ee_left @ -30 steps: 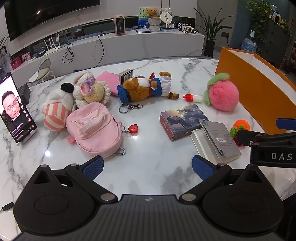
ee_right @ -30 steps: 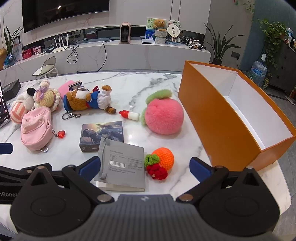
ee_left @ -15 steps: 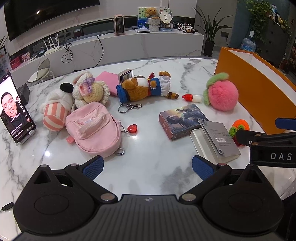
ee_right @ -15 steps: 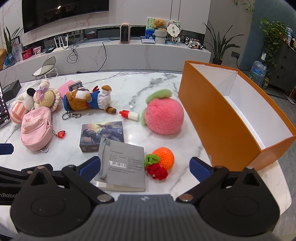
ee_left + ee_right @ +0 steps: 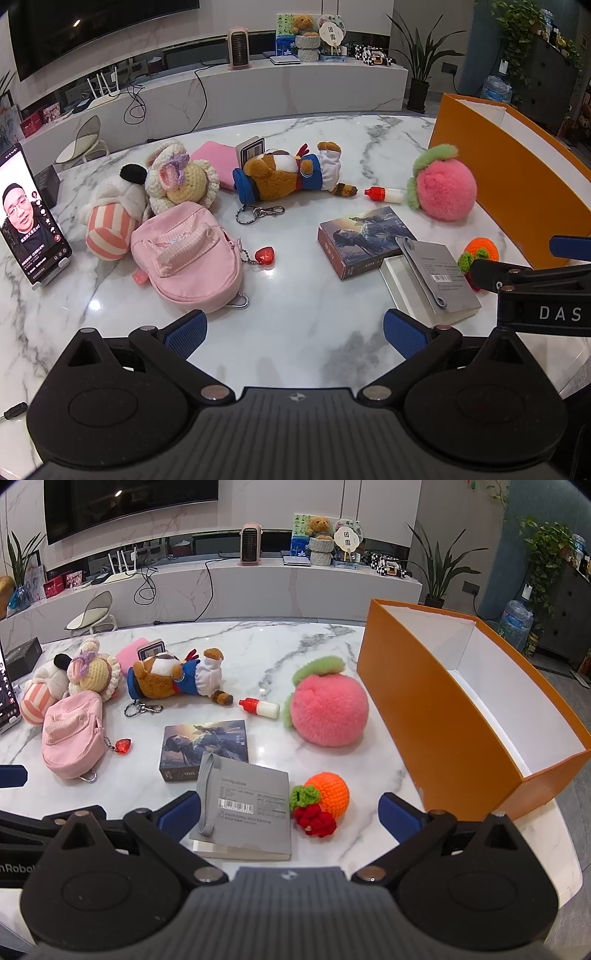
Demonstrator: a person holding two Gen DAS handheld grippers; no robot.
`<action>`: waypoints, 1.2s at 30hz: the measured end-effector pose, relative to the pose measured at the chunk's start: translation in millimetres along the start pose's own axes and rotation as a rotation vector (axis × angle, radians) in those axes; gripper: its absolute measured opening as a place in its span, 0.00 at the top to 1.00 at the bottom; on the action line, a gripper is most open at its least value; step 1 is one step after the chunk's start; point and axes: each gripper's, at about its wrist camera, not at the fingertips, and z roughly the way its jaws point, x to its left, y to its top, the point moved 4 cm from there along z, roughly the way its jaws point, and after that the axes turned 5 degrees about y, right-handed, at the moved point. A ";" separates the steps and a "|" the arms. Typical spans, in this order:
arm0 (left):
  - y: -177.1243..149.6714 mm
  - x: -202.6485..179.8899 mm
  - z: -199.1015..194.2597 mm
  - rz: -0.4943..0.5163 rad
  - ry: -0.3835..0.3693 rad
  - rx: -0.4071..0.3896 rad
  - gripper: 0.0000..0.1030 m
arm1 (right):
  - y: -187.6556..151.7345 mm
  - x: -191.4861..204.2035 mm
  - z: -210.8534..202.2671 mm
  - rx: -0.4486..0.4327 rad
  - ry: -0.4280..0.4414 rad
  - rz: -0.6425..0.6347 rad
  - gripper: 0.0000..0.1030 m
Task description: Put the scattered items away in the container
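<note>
An open orange box (image 5: 436, 709) with a white inside stands at the table's right; it also shows in the left wrist view (image 5: 517, 177). Scattered on the marble table lie a pink plush peach (image 5: 327, 710), a crocheted orange (image 5: 328, 794), a grey notebook (image 5: 247, 801), a picture box (image 5: 205, 747), a small red-capped bottle (image 5: 258, 707), a brown plush dog (image 5: 173, 679), a pink mini backpack (image 5: 188, 254) and two plush toys (image 5: 147, 192). My left gripper (image 5: 293, 332) is open and empty above the table's near edge. My right gripper (image 5: 286, 812) is open and empty over the notebook.
A phone on a stand (image 5: 31, 225) plays video at the far left. A pink pouch with a small card holder (image 5: 229, 157) lies behind the dog. A keyring (image 5: 258, 213) and a red heart charm (image 5: 264, 255) lie mid-table. A low cabinet runs behind the table.
</note>
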 end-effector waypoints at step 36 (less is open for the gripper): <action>2.2 0.5 -1.7 0.001 -0.006 -0.002 0.00 | 0.0 -0.2 0.4 0.001 -0.001 0.002 0.00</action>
